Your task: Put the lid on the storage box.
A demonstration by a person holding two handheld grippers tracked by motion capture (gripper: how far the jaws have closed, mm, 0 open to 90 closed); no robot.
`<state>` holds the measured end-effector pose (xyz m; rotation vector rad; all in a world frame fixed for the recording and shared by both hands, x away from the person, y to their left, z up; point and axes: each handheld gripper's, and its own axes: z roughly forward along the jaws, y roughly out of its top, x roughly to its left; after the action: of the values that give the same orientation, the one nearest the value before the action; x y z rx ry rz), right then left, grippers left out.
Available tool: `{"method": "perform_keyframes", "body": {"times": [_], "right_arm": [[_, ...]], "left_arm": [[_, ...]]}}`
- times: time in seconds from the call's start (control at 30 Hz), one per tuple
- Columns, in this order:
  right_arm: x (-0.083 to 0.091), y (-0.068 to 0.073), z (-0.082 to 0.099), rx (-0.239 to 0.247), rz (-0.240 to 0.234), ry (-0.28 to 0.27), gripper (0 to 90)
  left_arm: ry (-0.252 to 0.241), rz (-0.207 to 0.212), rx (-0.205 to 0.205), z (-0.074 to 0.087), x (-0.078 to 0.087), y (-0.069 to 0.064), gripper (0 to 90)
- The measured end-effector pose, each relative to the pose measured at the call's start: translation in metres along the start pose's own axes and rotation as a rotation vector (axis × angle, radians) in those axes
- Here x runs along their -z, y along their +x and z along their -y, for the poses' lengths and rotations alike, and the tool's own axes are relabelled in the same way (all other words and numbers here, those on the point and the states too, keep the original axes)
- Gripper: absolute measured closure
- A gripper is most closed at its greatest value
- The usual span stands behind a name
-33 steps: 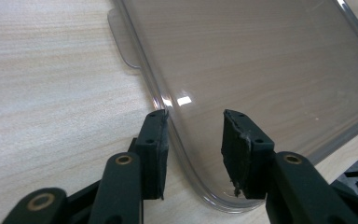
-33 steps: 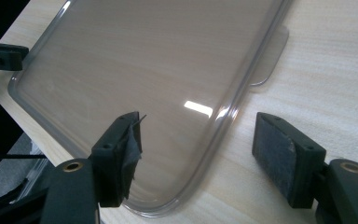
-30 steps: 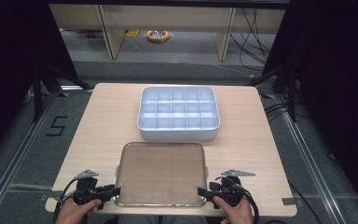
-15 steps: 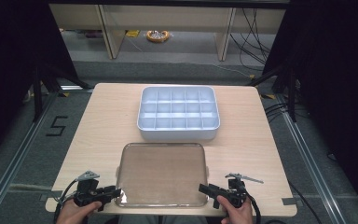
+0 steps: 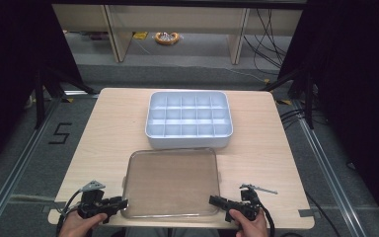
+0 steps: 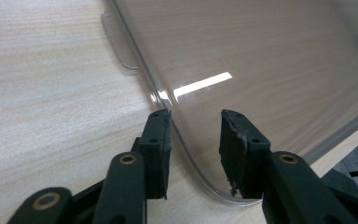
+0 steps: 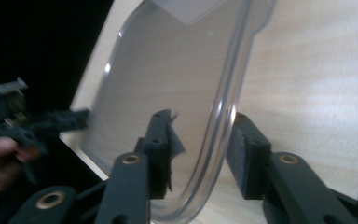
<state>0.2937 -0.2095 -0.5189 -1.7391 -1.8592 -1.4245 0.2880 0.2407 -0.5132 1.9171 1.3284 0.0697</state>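
Note:
A clear plastic lid [image 5: 172, 180] lies flat near the table's front edge. My left gripper [image 5: 124, 203] is at its front left corner. In the left gripper view the lid's [image 6: 261, 56] curved rim runs between the jaws, and the left gripper [image 6: 196, 116] is shut on that corner. My right gripper [image 5: 211, 200] is at the front right corner. Its jaws have just been closing, and the right gripper [image 7: 200, 116] straddles the lid's [image 7: 168, 60] rim with a gap left on one side. A white compartment tray [image 5: 190, 142] stands behind the lid.
The light wooden table [image 5: 108, 128] has bare room on both sides of the tray and lid. Its front edge lies right under my hands. Dark curtains, metal stands and cables surround the table, and shelving stands on the floor beyond.
Both hands have kept their places at the lid's front corners. The right gripper has shifted slightly at its corner. The lid and the tray have not moved.

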Motion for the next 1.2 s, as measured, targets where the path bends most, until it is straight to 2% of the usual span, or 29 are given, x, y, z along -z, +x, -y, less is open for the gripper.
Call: {"method": "perform_keyframes", "body": {"times": [0.03,0.07,0.1,0.3,0.33,0.4,0.43,0.47,0.5,0.53,0.6,0.67,0.7,0.73,0.77,0.83,0.87,0.9,0.93,0.97,1.0,1.03,1.07,1.1,1.2], "right_arm": [[0.001,0.002,0.000,0.010,0.009,0.006,62.9],[0.001,-0.001,-0.001,0.072,0.011,-0.007,62.7],[0.002,-0.002,0.000,0.083,0.001,-0.001,62.7],[0.007,0.003,-0.002,0.173,-0.024,0.015,62.8],[0.009,0.005,-0.001,0.190,-0.034,0.010,62.9],[0.010,0.007,-0.001,0.253,-0.039,0.001,63.1],[0.011,0.010,0.000,0.263,-0.044,-0.005,63.5],[0.011,0.013,0.001,0.247,-0.036,-0.001,63.8],[0.011,0.011,0.001,0.296,-0.053,-0.020,64.1],[0.013,0.013,0.001,0.289,-0.063,-0.014,64.6],[0.013,0.012,0.001,0.326,-0.067,-0.027,64.6],[0.014,0.016,0.001,0.296,-0.061,-0.009,64.6],[0.014,0.015,0.000,0.329,-0.063,-0.014,64.7],[0.014,0.015,-0.001,0.338,-0.074,-0.010,64.8],[0.014,0.015,-0.001,0.354,-0.052,-0.006,65.1],[0.013,0.014,-0.002,0.361,-0.055,-0.004,66.8],[0.014,0.015,-0.003,0.371,-0.033,-0.003,68.9],[0.014,0.015,-0.003,0.377,-0.043,0.011,69.4],[0.012,0.015,-0.004,0.392,-0.016,0.008,69.4],[0.012,0.019,-0.002,0.329,-0.029,0.021,69.4],[0.010,0.014,-0.004,0.376,-0.004,0.014,69.4],[0.010,0.014,-0.005,0.371,-0.017,0.019,69.4],[0.011,0.016,-0.003,0.325,-0.012,0.036,69.4],[0.009,0.012,-0.004,0.360,-0.011,0.032,69.4],[0.009,0.012,-0.004,0.364,0.010,0.033,70.1]], "left_arm": [[-0.004,0.001,0.003,0.000,0.000,0.000,60.4],[-0.005,0.004,0.003,0.000,0.000,0.000,60.2],[-0.021,0.012,0.021,0.000,-0.001,0.000,59.7],[-0.011,0.031,0.005,-0.001,-0.001,0.002,52.6],[-0.024,0.032,0.018,0.000,-0.001,0.001,51.1],[-0.021,0.024,0.011,0.000,0.000,0.002,48.4],[-0.031,0.028,0.018,-0.001,-0.001,0.002,46.9],[-0.022,0.026,0.009,-0.001,0.000,0.004,45.8],[-0.029,0.032,0.019,-0.001,-0.001,0.004,44.8],[-0.030,0.035,0.026,-0.001,-0.001,0.005,44.1],[-0.037,0.047,0.044,-0.002,-0.001,0.005,41.6],[-0.038,0.052,0.051,-0.003,-0.001,0.007,39.6],[-0.042,0.054,0.059,-0.003,-0.002,0.008,39.8],[-0.047,0.050,0.065,-0.004,-0.002,0.010,39.8],[-0.046,0.056,0.071,-0.004,-0.002,0.011,39.6],[-0.050,0.060,0.082,-0.005,-0.002,0.012,39.7],[-0.042,0.059,0.078,-0.005,-0.002,0.011,40.7],[-0.046,0.053,0.077,-0.004,-0.002,0.010,41.8],[-0.051,0.048,0.076,-0.004,-0.002,0.010,42.4],[-0.049,0.049,0.086,-0.004,-0.002,0.010,43.7],[-0.051,0.055,0.105,-0.004,-0.001,0.012,45.6],[-0.050,0.065,0.111,-0.004,0.000,0.014,47.7],[-0.059,0.070,0.127,-0.004,0.001,0.014,49.9],[-0.067,0.068,0.126,-0.004,0.001,0.014,51.8],[-0.071,0.052,0.097,-0.005,0.004,0.011,52.8]]}}
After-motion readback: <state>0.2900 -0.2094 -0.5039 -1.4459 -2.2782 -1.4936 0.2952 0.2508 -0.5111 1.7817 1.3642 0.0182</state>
